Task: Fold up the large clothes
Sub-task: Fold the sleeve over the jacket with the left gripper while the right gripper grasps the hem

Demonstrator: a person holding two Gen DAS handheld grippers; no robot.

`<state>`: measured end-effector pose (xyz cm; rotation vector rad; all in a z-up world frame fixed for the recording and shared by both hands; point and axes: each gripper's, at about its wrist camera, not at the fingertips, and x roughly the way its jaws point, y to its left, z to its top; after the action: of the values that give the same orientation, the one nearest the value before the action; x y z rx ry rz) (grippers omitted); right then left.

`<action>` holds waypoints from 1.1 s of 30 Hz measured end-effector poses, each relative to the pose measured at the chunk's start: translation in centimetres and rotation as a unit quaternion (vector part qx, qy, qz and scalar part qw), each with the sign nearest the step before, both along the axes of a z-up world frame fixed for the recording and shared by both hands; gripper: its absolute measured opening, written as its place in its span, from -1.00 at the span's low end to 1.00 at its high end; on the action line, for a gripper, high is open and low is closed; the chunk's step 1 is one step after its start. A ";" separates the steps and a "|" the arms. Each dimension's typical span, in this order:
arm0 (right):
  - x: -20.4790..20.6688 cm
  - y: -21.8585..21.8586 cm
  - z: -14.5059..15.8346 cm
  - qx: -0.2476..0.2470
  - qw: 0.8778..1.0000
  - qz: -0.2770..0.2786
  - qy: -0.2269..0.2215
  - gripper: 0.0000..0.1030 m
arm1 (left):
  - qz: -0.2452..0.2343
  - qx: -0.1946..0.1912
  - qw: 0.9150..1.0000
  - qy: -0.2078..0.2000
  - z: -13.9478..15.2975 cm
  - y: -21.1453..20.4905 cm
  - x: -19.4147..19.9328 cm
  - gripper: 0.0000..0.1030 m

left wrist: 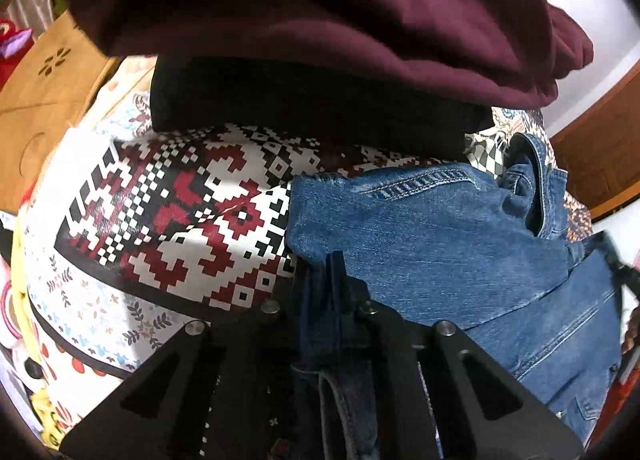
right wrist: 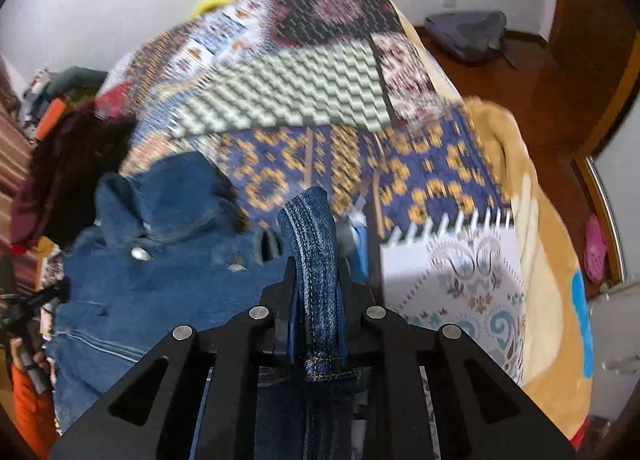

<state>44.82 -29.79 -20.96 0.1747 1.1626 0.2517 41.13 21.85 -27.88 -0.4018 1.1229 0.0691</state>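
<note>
Left gripper [left wrist: 334, 280]: fingers clenched on a fold of dark denim, looks like an edge or hem of the jacket.
Right gripper [right wrist: 316, 256]: also clamped, with a thick stitched seam of the same jacket standing up between the fingers.
Jacket [left wrist: 432, 228]: blue denim, lying on the bed; in the right wrist view its collar and metal buttons sit to the left of the fingers, body bunched, not flat yet.
Step in hand: my guess is both grippers are carrying one edge over to make a fold.
How to do it well: keep both grips level and the edge taut between them, lay it down straight, and don't let go until the cloth rests flat.
Bed [right wrist: 304, 108]: covered in a busy patchwork quilt, the view's blurry.
In the way: a maroon garment [left wrist: 320, 8] and something black [left wrist: 312, 108] under it sit right at the far side of the jacket in the left view, so the fold could land on them.
Other stuff: a tan blanket [right wrist: 552, 228] along the right edge of the bed.
</note>
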 end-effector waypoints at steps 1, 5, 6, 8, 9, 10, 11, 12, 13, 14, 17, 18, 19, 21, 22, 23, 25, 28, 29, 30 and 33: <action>-0.2 -0.2 -0.3 -0.001 1.000 -0.002 0.004 -0.71 | 0.001 -0.001 1.000 -0.001 0.0 0.0 -0.2 -0.83; -1.9 -0.6 0.8 -0.025 1.000 -0.007 0.001 -0.61 | -0.010 0.019 1.000 0.011 0.5 -0.6 -1.0 -0.82; -2.5 -0.3 1.5 -0.038 0.999 -0.002 -0.007 -0.61 | -0.015 0.030 0.999 0.016 0.7 -1.0 -1.3 -0.82; -3.5 0.2 2.9 -0.062 0.998 0.012 -0.022 -0.60 | -0.023 0.052 0.998 0.018 1.3 -1.6 -1.9 -0.82; -4.1 0.4 3.5 -0.072 0.997 0.017 -0.029 -0.60 | -0.026 0.064 0.997 0.018 1.7 -2.1 -2.3 -0.82; -4.6 0.5 4.2 -0.077 0.996 0.022 -0.036 -0.59 | -0.028 0.072 0.997 0.017 2.1 -2.4 -2.7 -0.82; -5.0 0.6 4.7 -0.081 0.996 0.025 -0.042 -0.59 | -0.030 0.078 0.996 0.014 2.5 -2.8 -3.1 -0.82; -5.6 0.7 5.4 -0.084 0.995 0.028 -0.050 -0.58 | -0.031 0.081 0.996 0.011 2.9 -3.2 -3.5 -0.82; -6.0 0.8 5.9 -0.086 0.994 0.030 -0.056 -0.57 | -0.033 0.081 0.996 0.005 3.5 -3.5 -4.0 -0.82; -6.7 0.8 6.6 -0.088 0.994 0.033 -0.064 -0.48 | -0.035 0.080 0.996 0.000 4.2 -3.7 -4.6 -0.82; -8.2 1.2 8.5 -0.100 0.990 0.039 -0.089 -0.06 | -0.039 0.088 0.995 -0.015 5.7 -4.5 -6.1 -0.76; -8.9 1.3 9.2 -0.103 0.989 0.040 -0.101 0.08 | -0.042 0.094 0.994 -0.022 6.5 -4.8 -6.7 -0.74; -9.6 1.3 9.9 -0.105 0.987 0.041 -0.113 0.13 | -0.044 0.098 0.994 -0.026 6.9 -4.4 -7.0 -0.72; -10.7 1.4 11.0 -0.103 0.986 0.045 -0.126 0.41 | -0.047 0.107 0.992 -0.040 8.1 -4.3 -8.2 -0.58; -11.3 1.4 11.4 -0.100 0.985 0.046 -0.131 0.48 | -0.049 0.110 0.992 -0.045 8.6 -3.4 -8.6 -0.49; -11.9 1.4 11.5 -0.097 0.985 0.046 -0.135 0.55 | -0.048 0.114 0.991 -0.052 9.2 -2.9 -9.3 -0.22; -13.1 1.4 11.8 -0.093 0.985 0.050 -0.138 0.55 | -0.046 0.122 0.989 -0.069 10.3 -3.1 -10.4 0.19; -14.7 1.3 11.3 -0.086 0.986 0.060 -0.130 0.56 | -0.048 0.125 0.988 -0.078 11.1 -3.1 -12.4 0.41; -15.3 1.2 11.0 -0.084 0.986 0.062 -0.127 0.56 | -0.051 0.120 0.989 -0.074 10.9 -3.1 -12.9 0.42; -16.0 1.1 10.5 -0.082 0.987 0.063 -0.122 0.56 | -0.057 0.116 0.990 -0.065 10.6 -3.0 -13.6 0.42; -17.7 0.8 9.0 -0.071 0.990 0.059 -0.102 0.56 | -0.062 0.104 0.992 -0.041 9.2 -2.5 -15.4 0.42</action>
<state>27.15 -29.03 -12.00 -0.0451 0.9839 0.2824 25.75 19.31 -18.70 -0.1463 1.0450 0.0591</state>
